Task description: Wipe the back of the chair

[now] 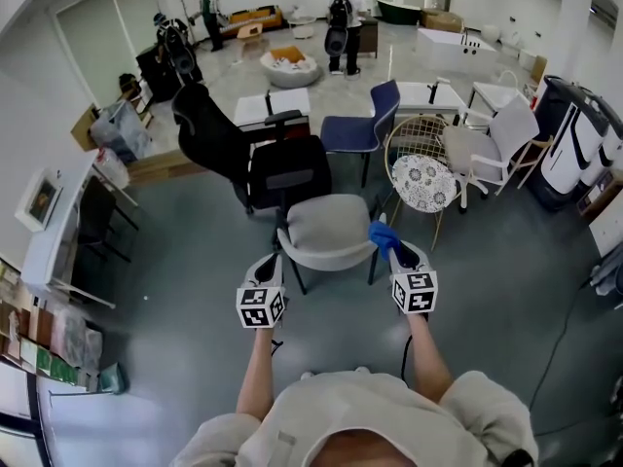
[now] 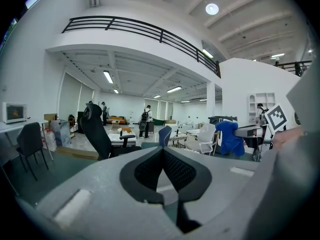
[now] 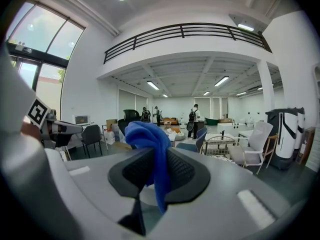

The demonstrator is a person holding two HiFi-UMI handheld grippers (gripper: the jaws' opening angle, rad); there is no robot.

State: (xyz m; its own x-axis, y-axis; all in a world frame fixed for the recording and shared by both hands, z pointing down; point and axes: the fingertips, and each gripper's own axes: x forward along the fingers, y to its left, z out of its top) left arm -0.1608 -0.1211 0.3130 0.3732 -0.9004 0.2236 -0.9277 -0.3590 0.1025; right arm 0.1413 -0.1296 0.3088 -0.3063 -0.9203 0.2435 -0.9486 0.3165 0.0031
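A grey shell chair [image 1: 327, 230] stands just ahead of me, its curved back toward me. My right gripper [image 1: 386, 243] is shut on a blue cloth [image 1: 382, 233] and hangs over the chair's right rear edge. In the right gripper view the cloth [image 3: 150, 144] bunches above the jaws and drapes down between them. My left gripper [image 1: 271, 259] is at the chair's left rear edge, with its jaws shut on nothing [image 2: 162, 151]. From the left gripper view, the cloth [image 2: 229, 137] shows at the right.
Beyond the grey chair stand a black office chair [image 1: 212, 136], a blue chair [image 1: 354, 125], a wire chair with a patterned cushion [image 1: 423, 179] and a white chair [image 1: 498, 142]. A white desk [image 1: 56, 224] lines the left wall. People stand at the far end.
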